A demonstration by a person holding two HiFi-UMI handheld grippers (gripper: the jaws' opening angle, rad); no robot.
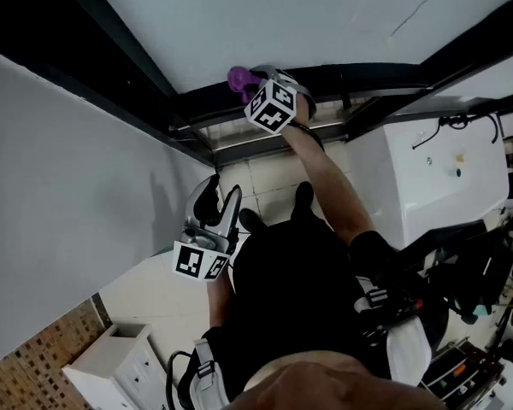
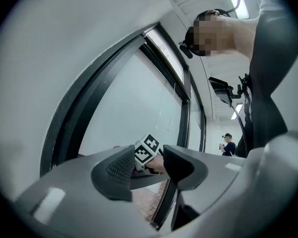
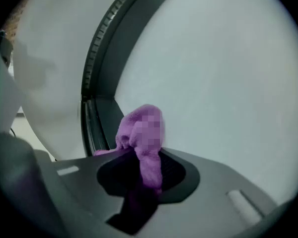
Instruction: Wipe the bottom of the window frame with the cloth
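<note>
A purple cloth [image 1: 238, 79] [image 3: 141, 138] is pinched in my right gripper [image 1: 258, 82] [image 3: 148, 171], which is shut on it. In the head view it is held out at the dark bottom rail of the window frame [image 1: 359, 77], the cloth against the rail below the pale glass [image 1: 265, 15]. In the right gripper view the cloth bunches up past the jaws, with the frame's dark corner [image 3: 92, 108] just left of it. My left gripper [image 1: 215, 207] [image 2: 145, 170] hangs lower, near my body, open and holding nothing. Through its jaws I see the right gripper's marker cube [image 2: 148, 150].
A grey wall [image 1: 60, 169] runs along the left. A white appliance [image 1: 436, 173] stands right of the tiled floor [image 1: 269, 182]. A white drawer unit [image 1: 120, 366] sits at lower left, cables and gear [image 1: 470, 289] at lower right. A person [image 2: 228, 144] stands far off down the room.
</note>
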